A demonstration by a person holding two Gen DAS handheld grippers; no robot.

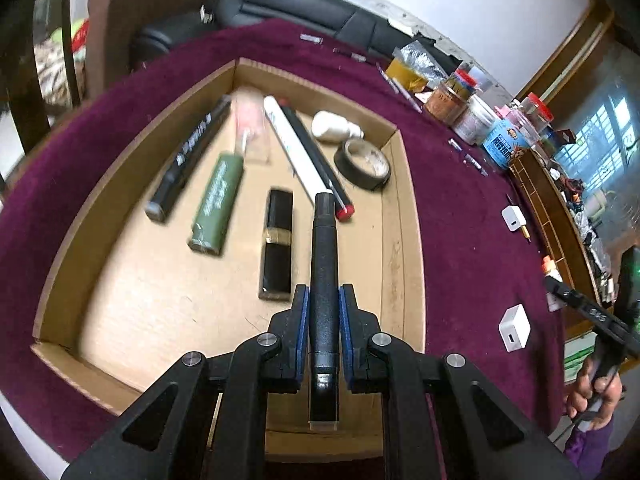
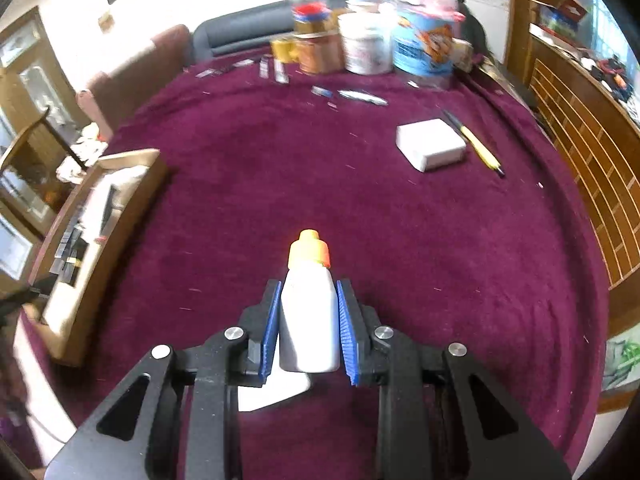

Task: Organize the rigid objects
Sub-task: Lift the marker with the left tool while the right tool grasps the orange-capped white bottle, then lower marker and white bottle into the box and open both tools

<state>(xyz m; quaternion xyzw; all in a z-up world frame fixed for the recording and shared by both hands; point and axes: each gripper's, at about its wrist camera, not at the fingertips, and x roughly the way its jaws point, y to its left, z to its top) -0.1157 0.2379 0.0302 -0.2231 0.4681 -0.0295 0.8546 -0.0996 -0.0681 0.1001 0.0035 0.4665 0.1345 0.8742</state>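
Observation:
My left gripper (image 1: 324,296) is shut on a black marker (image 1: 323,248) and holds it above the right part of a shallow cardboard tray (image 1: 404,216). In the tray lie a dark marker (image 1: 188,156), a green lighter (image 1: 218,196), a black lipstick case (image 1: 277,244), a white tube (image 1: 294,148), a red-tipped pen (image 1: 320,164), a white bottle (image 1: 334,126) and a black tape roll (image 1: 363,164). My right gripper (image 2: 308,300) is shut on a small white bottle with an orange cap (image 2: 308,304), above the purple cloth. The tray (image 2: 132,208) stands to its left.
A purple cloth (image 1: 460,220) covers the round table. Two white chargers (image 1: 514,328) (image 1: 513,218) lie right of the tray. A white box (image 2: 432,148) and a yellow pen (image 2: 478,148) lie far right. Jars and tubs (image 2: 380,40) stand along the back. A wooden lattice rail (image 2: 592,184) borders the right.

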